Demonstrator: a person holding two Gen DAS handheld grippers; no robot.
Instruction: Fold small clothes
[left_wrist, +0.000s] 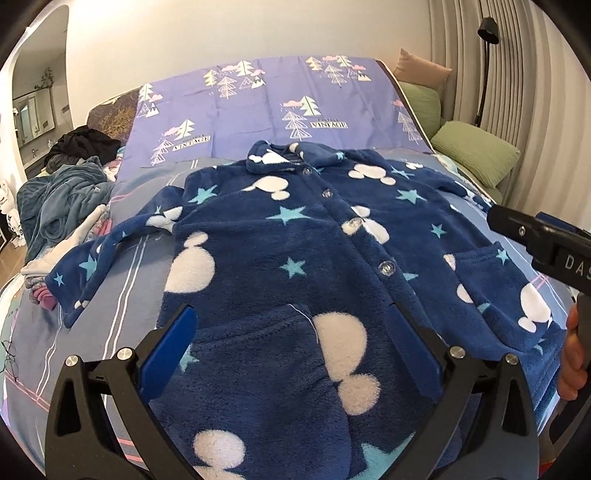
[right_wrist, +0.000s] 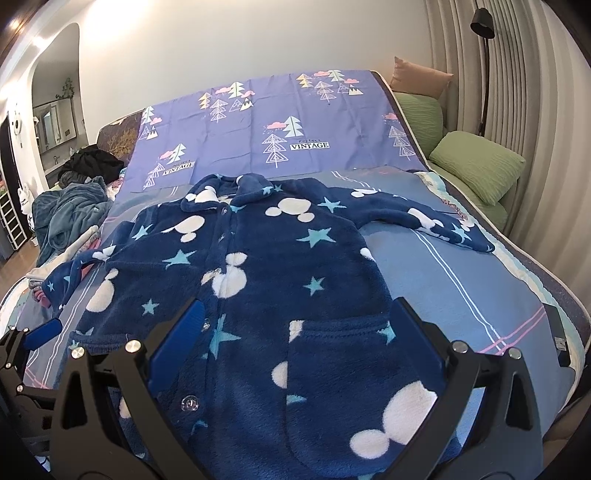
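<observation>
A small navy fleece pyjama top (left_wrist: 295, 240) with white mouse heads and teal stars lies flat and buttoned on the bed, collar away from me, both sleeves spread out. It also shows in the right wrist view (right_wrist: 258, 266). My left gripper (left_wrist: 291, 317) is open and hovers over the hem on the left pocket side. My right gripper (right_wrist: 295, 310) is open and hovers over the hem above the right pocket (right_wrist: 343, 354). Neither holds cloth. The right gripper's body shows in the left wrist view (left_wrist: 546, 243); the left gripper's tip shows in the right wrist view (right_wrist: 37, 336).
The bed has a blue striped sheet (right_wrist: 461, 288) and a purple tree-print cloth (left_wrist: 258, 107) beyond the collar. A heap of other clothes (left_wrist: 62, 199) lies at the left edge. Green pillows (right_wrist: 476, 170) and a floor lamp (right_wrist: 484, 66) stand at the right.
</observation>
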